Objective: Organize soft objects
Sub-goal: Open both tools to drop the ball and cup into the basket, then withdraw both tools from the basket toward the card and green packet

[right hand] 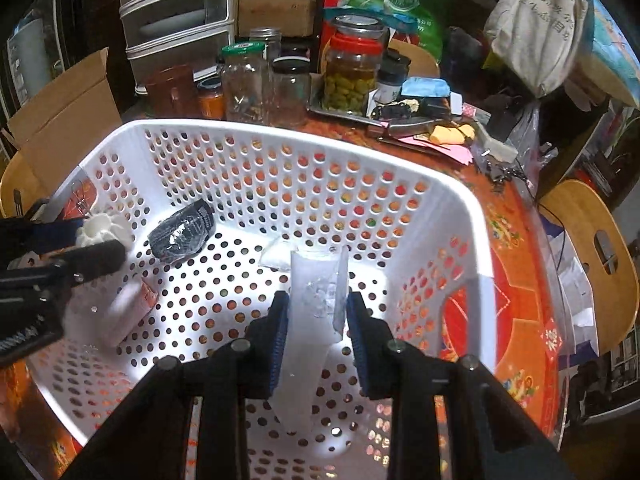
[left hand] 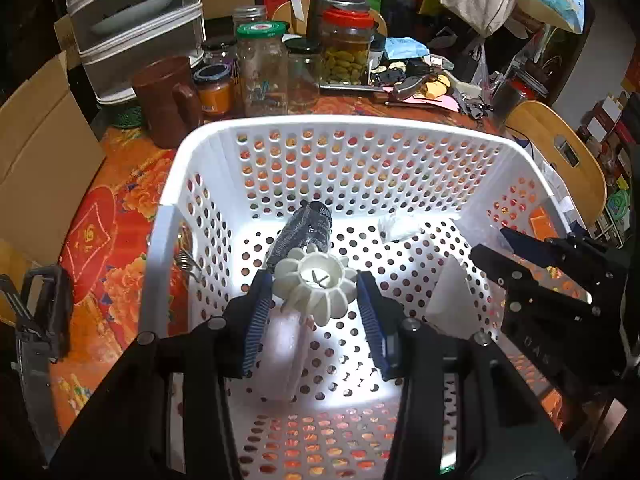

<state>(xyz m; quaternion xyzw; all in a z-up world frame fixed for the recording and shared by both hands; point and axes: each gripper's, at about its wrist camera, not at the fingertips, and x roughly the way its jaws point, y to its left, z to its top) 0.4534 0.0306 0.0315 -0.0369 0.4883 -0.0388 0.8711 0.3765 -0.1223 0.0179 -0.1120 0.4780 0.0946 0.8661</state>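
Both grippers are inside a white perforated basket (left hand: pixel 344 128) on a red flowered table. My left gripper (left hand: pixel 316 286) is shut on a white ribbed, flower-shaped soft object (left hand: pixel 316 284), held above the basket floor. A black shiny pouch (left hand: pixel 304 232) and a small white packet (left hand: pixel 400 226) lie on the floor behind it, and a white foam block (left hand: pixel 284 356) lies below it. My right gripper (right hand: pixel 318 312) is shut on a clear plastic bag (right hand: pixel 310 320) over the basket (right hand: pixel 280 140) floor. The left gripper also shows at the left of the right wrist view (right hand: pixel 96 240).
Glass jars (left hand: pixel 260 72), a brown mug (left hand: pixel 168 100) and a pickle jar (left hand: pixel 346 52) stand behind the basket. A cardboard box (left hand: pixel 36 152) is at the left, a drawer unit (left hand: pixel 132 20) behind, clutter at the back right, and a wooden chair (left hand: pixel 560 152) at the right.
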